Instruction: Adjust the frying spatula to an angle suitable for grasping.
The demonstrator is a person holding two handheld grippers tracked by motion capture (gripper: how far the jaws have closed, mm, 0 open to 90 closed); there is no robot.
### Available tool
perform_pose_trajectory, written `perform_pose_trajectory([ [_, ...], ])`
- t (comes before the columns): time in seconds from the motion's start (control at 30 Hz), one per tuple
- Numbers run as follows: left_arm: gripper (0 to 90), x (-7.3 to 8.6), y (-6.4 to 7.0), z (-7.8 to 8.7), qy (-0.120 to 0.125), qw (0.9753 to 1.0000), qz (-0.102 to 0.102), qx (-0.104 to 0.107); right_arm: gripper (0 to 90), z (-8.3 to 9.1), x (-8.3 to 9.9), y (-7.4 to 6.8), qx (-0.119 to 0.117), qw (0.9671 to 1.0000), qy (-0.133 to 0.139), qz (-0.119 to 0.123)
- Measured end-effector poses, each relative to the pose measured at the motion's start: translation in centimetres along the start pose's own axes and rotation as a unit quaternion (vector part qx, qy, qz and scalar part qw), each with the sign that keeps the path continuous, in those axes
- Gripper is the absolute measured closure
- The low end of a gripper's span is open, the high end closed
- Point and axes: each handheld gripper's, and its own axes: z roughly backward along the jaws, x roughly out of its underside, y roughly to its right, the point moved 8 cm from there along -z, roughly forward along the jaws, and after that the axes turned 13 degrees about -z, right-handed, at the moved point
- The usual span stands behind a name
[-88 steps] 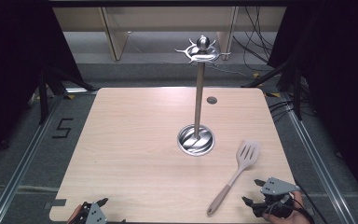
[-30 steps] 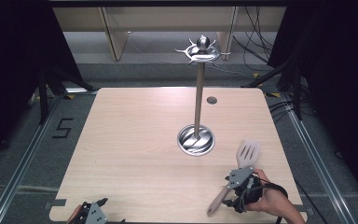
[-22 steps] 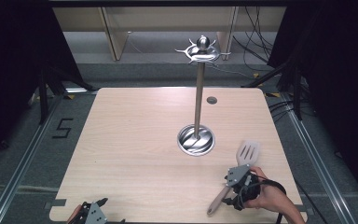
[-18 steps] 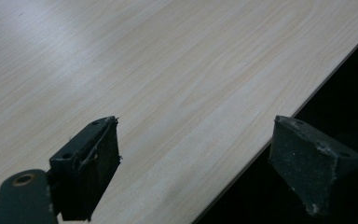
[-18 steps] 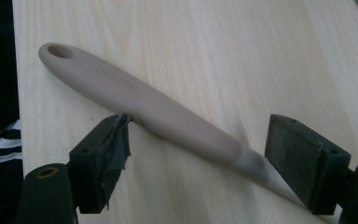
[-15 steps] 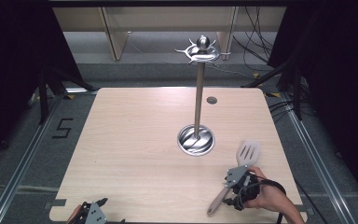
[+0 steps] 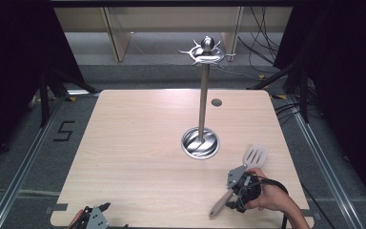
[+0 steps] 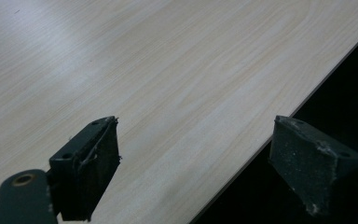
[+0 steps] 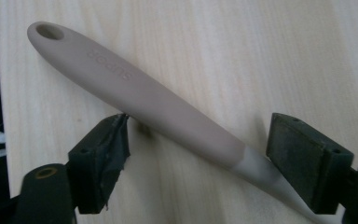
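One spatula (image 7: pixel 240 175), taupe-handled with a pale slotted blade, lying flat at the near right of the surface (image 7: pixel 138 143), handle toward the near edge and blade angled up toward the stand. Straddled across the handle by the right gripper (image 9: pixel 216 163), jaws spread wide with one on each side; left jaw at or just beside the handle, right jaw apart from it with a strip of bare wood between, so nothing gripped yet. Hanging hole at the handle's far end clear in the right gripper view. Step in hand, by the look of it: lining up to grasp the handle. Next move likely calling for a squeeze square across the thick part of the handle, low enough to catch it off the wood, then a lift without letting the blade swing. Farther out, a steel stand (image 7: pixel 202 107) with round base and hooked crown near the middle, probably where the hole is meant to go. Left gripper (image 8: pixel 193 156) idle at the near left edge, jaws wide apart, holding nothing.
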Motion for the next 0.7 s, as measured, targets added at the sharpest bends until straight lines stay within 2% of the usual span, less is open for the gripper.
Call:
perform_pose_trajectory([
  [0.03, 15.0, 0.0, 0.0, 0.0, 0.000, 1.0000, 0.000, 0.001, 26.7, 0.0, 0.0, -0.1, 0.003, 0.9999, -0.002, -0.011],
  [0.13, 15.1, 0.0, 0.0, 0.0, 0.000, 1.0000, 0.000, 0.000, 33.0, 0.2, -0.3, 0.1, 0.009, 0.9996, -0.015, -0.020],
  [0.2, 15.0, 0.0, 0.0, 0.0, 0.001, 1.0000, 0.000, -0.001, 38.4, 0.2, -0.6, 0.2, 0.017, 0.9991, -0.021, -0.034],
  [0.23, 15.0, 0.0, 0.0, 0.0, 0.001, 1.0000, 0.000, 0.001, 41.4, 0.2, -0.7, 0.3, 0.016, 0.9990, -0.029, -0.029],
  [0.33, 15.1, 0.0, 0.0, 0.0, 0.000, 1.0000, 0.000, 0.002, 53.4, 0.2, -1.2, 0.5, 0.026, 0.9982, -0.037, -0.038],
  [0.37, 15.0, 0.0, 0.0, 0.0, 0.000, 1.0000, 0.000, 0.000, 56.6, 0.2, -1.4, 0.6, 0.033, 0.9984, -0.034, -0.031],
  [0.43, 15.0, -0.1, -0.1, -0.2, 0.007, 0.9999, 0.002, -0.012, 61.1, 0.2, -1.5, 0.5, 0.036, 0.9978, -0.050, -0.025],
  [0.47, 15.0, 0.0, -0.1, -0.1, 0.003, 1.0000, 0.001, -0.007, 62.5, 0.2, -1.6, 0.8, 0.044, 0.9975, -0.054, -0.014],
  [0.5, 15.0, 0.0, -0.1, 0.0, 0.000, 1.0000, 0.000, 0.000, 63.6, 0.1, -1.7, 0.5, 0.042, 0.9972, -0.058, -0.019],
  [0.53, 15.0, 0.0, 0.0, 0.0, -0.001, 1.0000, -0.001, 0.000, 64.7, 0.2, -1.8, 0.7, 0.048, 0.9966, -0.066, -0.002],
  [0.57, 15.0, 0.0, 0.0, 0.0, 0.000, 1.0000, -0.001, 0.000, 65.9, 0.2, -1.8, 0.6, 0.053, 0.9961, -0.070, -0.005],
  [0.6, 15.1, 0.0, 0.0, 0.0, 0.000, 1.0000, -0.002, 0.001, 66.8, 0.1, -1.9, 0.6, 0.053, 0.9959, -0.073, 0.004],
  [0.63, 15.0, -0.1, -0.1, -0.2, 0.011, 0.9997, 0.001, -0.020, 67.4, 0.2, -1.9, 0.7, 0.057, 0.9950, -0.081, 0.015],
  [0.67, 15.0, -0.1, -0.1, -0.1, 0.007, 0.9999, 0.000, -0.011, 67.9, 0.1, -1.9, 0.7, 0.058, 0.9949, -0.081, 0.017],
  [0.7, 15.0, -0.1, -0.1, -0.1, 0.007, 0.9999, 0.000, -0.012, 68.3, 0.1, -2.0, 0.8, 0.060, 0.9947, -0.081, 0.018],
])
